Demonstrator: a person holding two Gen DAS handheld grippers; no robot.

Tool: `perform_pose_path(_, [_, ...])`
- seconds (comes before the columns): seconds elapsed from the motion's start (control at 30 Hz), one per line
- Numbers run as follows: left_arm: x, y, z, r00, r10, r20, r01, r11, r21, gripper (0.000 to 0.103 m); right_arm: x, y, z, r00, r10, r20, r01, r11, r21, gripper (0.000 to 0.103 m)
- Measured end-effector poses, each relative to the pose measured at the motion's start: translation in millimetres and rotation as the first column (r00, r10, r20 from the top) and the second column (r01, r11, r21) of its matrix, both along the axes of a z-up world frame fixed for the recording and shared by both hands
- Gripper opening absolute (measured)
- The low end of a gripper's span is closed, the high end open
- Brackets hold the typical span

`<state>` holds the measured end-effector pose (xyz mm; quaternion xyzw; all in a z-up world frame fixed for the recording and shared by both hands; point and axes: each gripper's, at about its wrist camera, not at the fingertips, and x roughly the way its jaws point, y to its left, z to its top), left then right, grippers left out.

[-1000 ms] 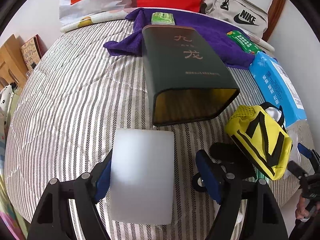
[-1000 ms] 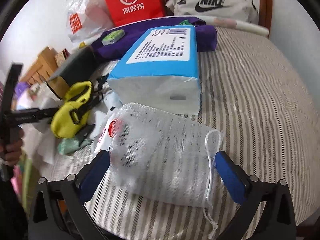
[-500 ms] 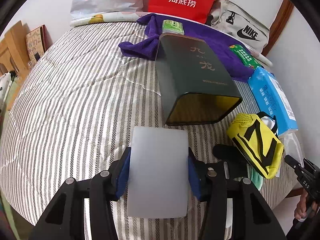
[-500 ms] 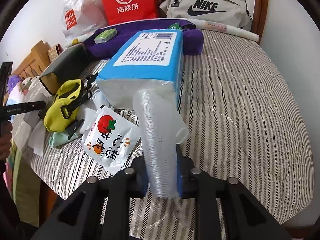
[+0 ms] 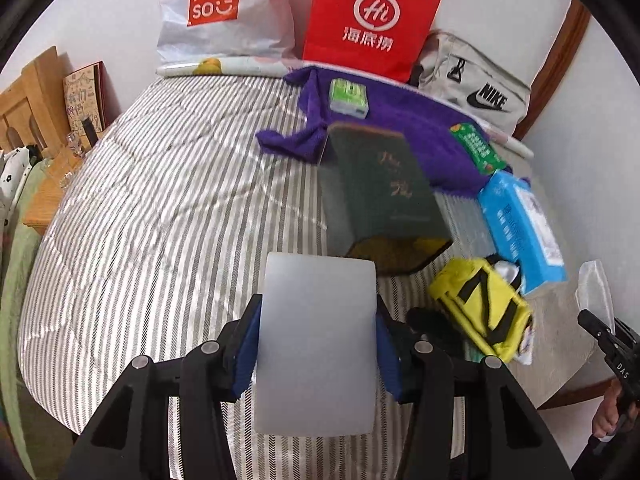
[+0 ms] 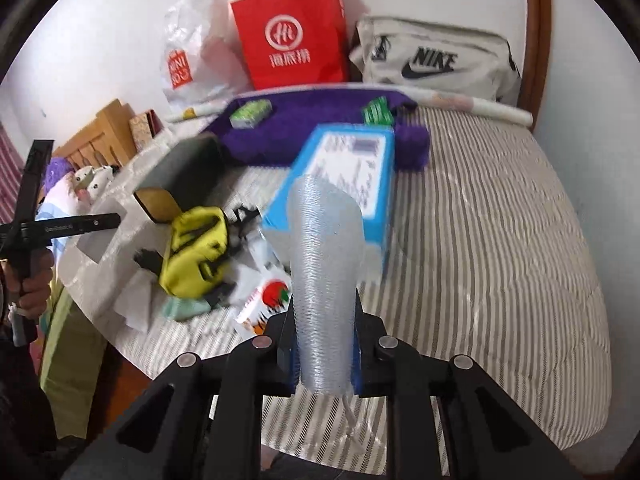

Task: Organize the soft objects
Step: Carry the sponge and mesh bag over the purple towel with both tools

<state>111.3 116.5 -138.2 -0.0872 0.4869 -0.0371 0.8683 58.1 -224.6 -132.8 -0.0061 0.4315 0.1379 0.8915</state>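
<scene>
Striped bed [image 5: 160,208] below; white block [image 5: 316,344] pinched between left fingers [image 5: 248,344].

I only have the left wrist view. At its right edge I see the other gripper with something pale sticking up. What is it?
Observer: A white mesh bag. The right gripper is shut on it; its jaws have just been closing, with the bag squeezed narrow between them.
Operator: Is anything lying by the yellow pouch that I can't make out?
Observer: Yes, a white packet printed with a tomato lies on the striped bedcover, between the yellow pouch and the gripper.
Operator: Is the bag's cord loose?
Observer: Yes, its drawstring dangles below the gripper.
</scene>
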Motion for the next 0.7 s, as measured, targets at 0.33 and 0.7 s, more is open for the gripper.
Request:
perform_pose_path(0.33, [22.5,-2.2,35.4,0.999,-0.003,0.043,0.004,1.000,-0.019,0.048,26.2,4.1,33.5,0.999,0.008,0.044,-0.009,1.000,0.022,0.019])
perform_pose_path(0.7, [60.5,-11.6,47.1,0.999,-0.009,0.044,0.011,0.999,-0.047,0.048,75.8,11.7,49.8,0.998,0.001,0.056,-0.005,0.998,0.066,0.019])
